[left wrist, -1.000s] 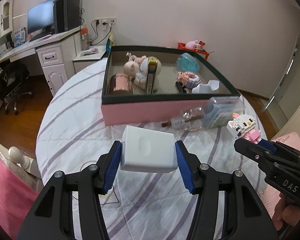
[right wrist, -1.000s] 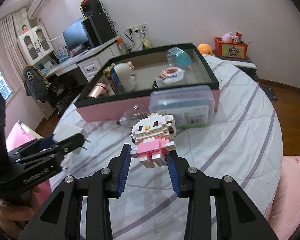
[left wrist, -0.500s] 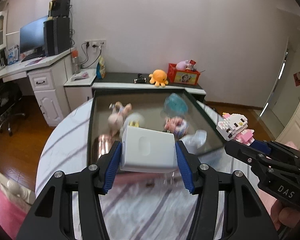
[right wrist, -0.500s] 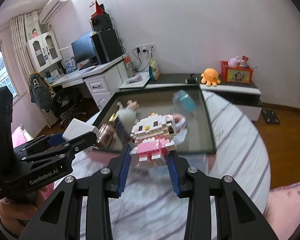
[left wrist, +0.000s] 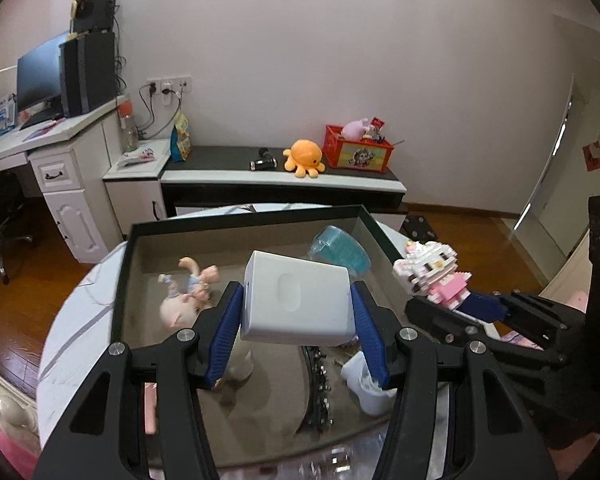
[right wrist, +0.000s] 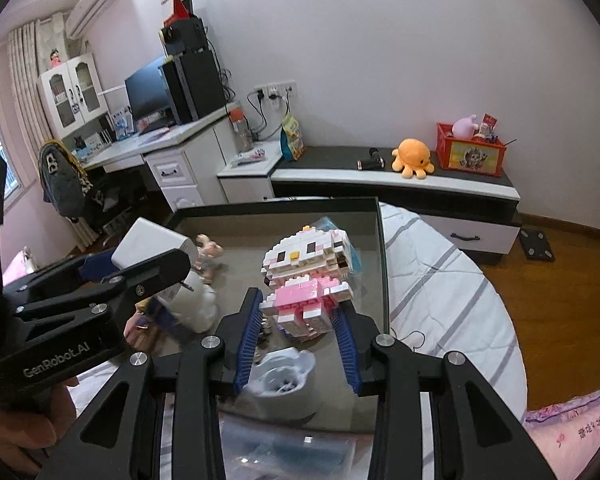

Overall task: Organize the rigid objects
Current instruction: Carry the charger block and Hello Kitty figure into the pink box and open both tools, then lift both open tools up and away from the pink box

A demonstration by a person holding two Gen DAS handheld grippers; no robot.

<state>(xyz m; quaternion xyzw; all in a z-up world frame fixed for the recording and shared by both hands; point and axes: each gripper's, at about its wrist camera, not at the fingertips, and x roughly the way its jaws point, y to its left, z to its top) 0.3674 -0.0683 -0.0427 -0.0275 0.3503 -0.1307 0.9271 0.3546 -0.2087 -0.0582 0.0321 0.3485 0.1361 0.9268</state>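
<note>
**Two carried items over the storage box: drop hazards**

Item 1. Left gripper (left wrist: 296, 334), nearest in the left wrist view, was clamped on a white charger block (left wrist: 296, 300), blue pads pressed to its smooth side faces, held above the near-left part of the dark-rimmed box (left wrist: 240, 218). Risk judged: smooth plastic could slip and land on the pig figurine (left wrist: 188, 300) below.

Item 2. Right gripper (right wrist: 300, 338) was closed on the pink legs of a brick-built cat figure (right wrist: 306, 276), head unsupported above the jaws, over the box's right half. Risk judged: a squeeze or knock could split the bricks; a white cup (right wrist: 280, 380) and chain lay under it.

Item 3. Further off, a teal plastic case (left wrist: 340, 250) rested against the far right wall, narrowing free floor for both releases.
</note>
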